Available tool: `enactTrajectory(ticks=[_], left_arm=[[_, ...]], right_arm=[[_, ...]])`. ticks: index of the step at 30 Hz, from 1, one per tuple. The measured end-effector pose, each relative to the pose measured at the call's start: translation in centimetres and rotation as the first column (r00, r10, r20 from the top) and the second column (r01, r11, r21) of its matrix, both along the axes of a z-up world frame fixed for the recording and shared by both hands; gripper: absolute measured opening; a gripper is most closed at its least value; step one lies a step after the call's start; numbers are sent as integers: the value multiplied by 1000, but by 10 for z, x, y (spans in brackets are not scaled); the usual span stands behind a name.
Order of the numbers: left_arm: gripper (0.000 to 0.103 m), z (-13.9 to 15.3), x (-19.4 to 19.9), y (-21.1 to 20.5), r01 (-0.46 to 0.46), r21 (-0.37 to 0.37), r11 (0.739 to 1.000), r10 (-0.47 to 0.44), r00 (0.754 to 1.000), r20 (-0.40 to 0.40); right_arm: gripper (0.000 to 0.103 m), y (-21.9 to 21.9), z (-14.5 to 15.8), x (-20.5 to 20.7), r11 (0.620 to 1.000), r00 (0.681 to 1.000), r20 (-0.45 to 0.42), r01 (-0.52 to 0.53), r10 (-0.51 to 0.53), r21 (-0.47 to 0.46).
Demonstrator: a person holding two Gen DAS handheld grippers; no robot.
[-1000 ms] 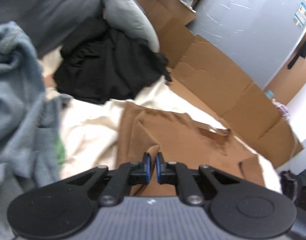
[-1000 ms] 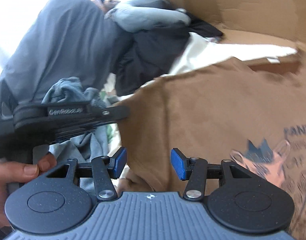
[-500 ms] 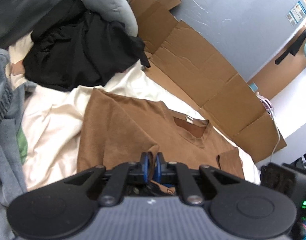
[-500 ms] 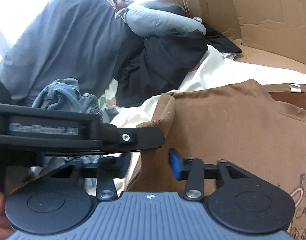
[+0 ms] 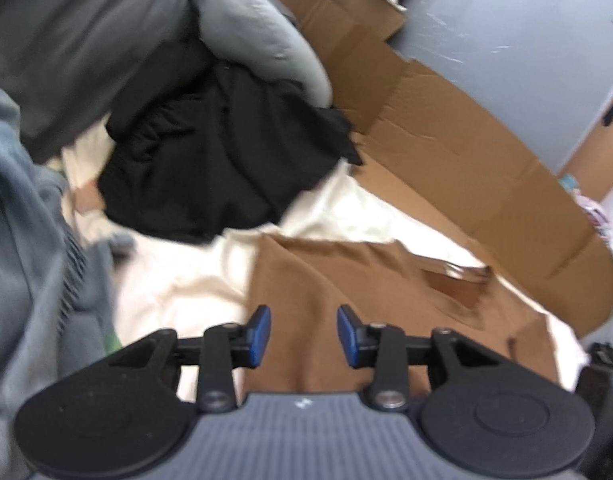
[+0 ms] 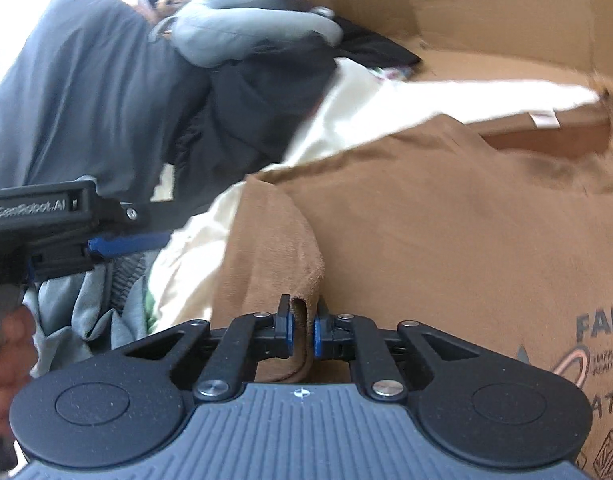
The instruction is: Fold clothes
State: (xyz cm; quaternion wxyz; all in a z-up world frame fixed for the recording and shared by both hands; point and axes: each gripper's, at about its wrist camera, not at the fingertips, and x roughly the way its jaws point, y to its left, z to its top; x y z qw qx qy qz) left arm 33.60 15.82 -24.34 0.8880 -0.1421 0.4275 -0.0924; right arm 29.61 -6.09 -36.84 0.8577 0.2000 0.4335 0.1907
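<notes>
Left wrist view: the left gripper (image 5: 303,330) has just been opening, jaws apart and empty above the brown shirt (image 5: 346,292) — apparently handing over. Right wrist view: the right gripper (image 6: 302,330) has just been closing, pinching the shirt's folded edge to take it up.

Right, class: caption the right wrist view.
Right gripper pinches a fold of the brown shirt over the cream sheet.
</notes>
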Motion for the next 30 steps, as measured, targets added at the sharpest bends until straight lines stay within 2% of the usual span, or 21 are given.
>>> enactTrajectory(ticks=[2,3,4,5,15,17,18,19,23,25,30], left_arm=[[41,-6,14,3,11,27,1000,-10,1000,-17],[41,-9,21,4,9,41,999,-8,1000,-24],[41,-11,27,5,7,52,999,-5,1000,-30],[41,-14,33,6,6,58,998,-4,999,-33],[41,-28,72,1,9,108,994,-3,999,-50],[41,-29,78,0,7,116,993,-2,999,-44],[41,-30,81,-1,11,118,993,-6,999,-47],[41,-31,84,-2,15,119,993,-10,999,-50],[39,-36,97,-9,52,156,986,-41,996,-73],[29,-40,105,-10,61,146,987,-46,993,-106],[28,-45,125,-16,71,152,986,-47,986,-157]], right_arm=[[12,-9,-9,4,998,999,-38,29,-27,56],[17,-13,-14,5,997,998,-45,35,-32,68],[28,-17,-18,7,996,998,-52,42,-38,77],[31,-20,-21,8,996,997,-57,52,-47,78],[32,-45,-36,19,984,991,-99,103,-89,148],[17,-48,-36,22,984,990,-106,109,-94,142],[6,-49,-36,24,984,990,-107,111,-97,137],[4,-50,-35,23,985,990,-102,112,-99,128],[2,-53,-31,21,987,991,-88,109,-99,122],[2,-53,-29,20,987,992,-81,107,-98,116],[2,-52,-21,22,990,995,-55,92,-87,105]])
